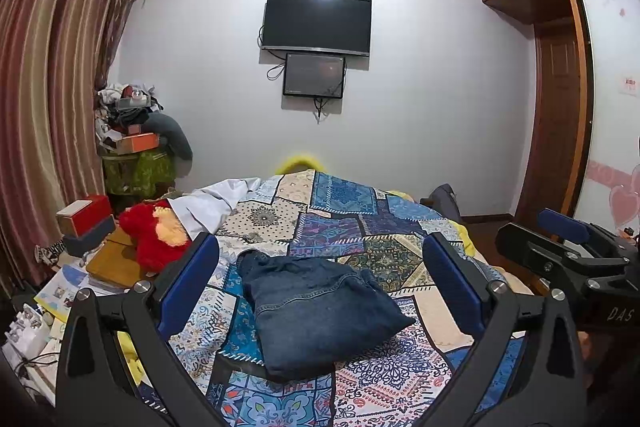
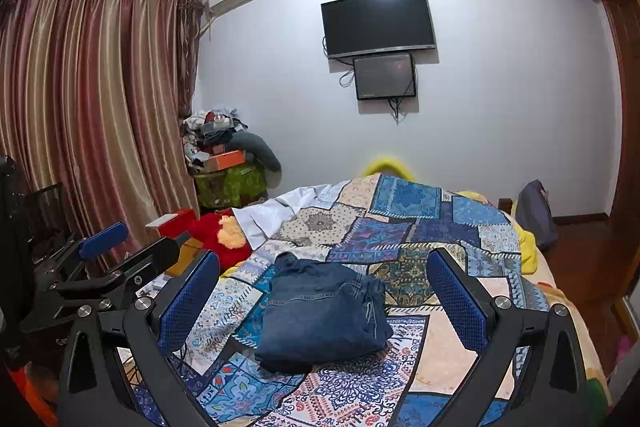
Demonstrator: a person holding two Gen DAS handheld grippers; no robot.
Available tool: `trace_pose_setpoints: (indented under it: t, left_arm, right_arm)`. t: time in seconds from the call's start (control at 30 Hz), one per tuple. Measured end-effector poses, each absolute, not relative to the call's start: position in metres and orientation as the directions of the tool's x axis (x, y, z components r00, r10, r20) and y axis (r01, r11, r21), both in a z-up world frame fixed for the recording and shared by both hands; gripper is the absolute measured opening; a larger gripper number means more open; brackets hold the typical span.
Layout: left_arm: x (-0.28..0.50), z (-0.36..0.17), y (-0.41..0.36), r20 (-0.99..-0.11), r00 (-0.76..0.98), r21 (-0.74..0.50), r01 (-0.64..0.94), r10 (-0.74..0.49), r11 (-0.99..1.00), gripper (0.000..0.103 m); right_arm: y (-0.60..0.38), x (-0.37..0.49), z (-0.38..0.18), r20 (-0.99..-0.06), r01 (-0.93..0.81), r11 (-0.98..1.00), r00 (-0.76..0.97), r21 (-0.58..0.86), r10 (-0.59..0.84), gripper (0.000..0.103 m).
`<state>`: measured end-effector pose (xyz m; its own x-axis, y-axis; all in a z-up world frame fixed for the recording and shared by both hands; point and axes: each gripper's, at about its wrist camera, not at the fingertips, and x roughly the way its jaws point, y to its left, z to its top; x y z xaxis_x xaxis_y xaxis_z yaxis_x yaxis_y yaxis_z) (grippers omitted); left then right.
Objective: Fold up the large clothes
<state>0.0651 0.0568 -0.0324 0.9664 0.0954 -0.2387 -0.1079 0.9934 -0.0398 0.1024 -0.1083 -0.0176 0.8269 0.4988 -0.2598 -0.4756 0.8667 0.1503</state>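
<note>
The bed, covered by a patchwork quilt in blue, cream and red printed cotton (image 1: 340, 223), serves as the work surface: its broad flat area gives the garment full support. At the quilt's centre lies the pair of dark blue denim jeans (image 1: 320, 311), folded into a compact, thick, roughly rectangular bundle. Stitched seams and a bunched hem or waistband edge show on its right side; the top layer bulges slightly and does not lie fully flat. Judged from this form, folding is complete or nearly so.

The left gripper (image 1: 320, 283) hangs above the near edge of the bundle, jaws spread wide and empty. The right gripper (image 2: 324, 291) is positioned likewise, jaws wide apart, gripping nothing. Neither touches the denim.
</note>
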Motion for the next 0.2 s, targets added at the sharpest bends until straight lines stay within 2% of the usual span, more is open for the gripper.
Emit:
trace_pose_setpoints:
  t: [0.2]
  left_arm:
    - [0.0639,-0.0320,0.0580,-0.242,0.966,-0.041,-0.107,0.094,0.993,0.103]
  right_arm:
    - [-0.1068,0.1027,-0.0174,-0.256,-0.474,0.867,0.829,0.153,0.498,0.103]
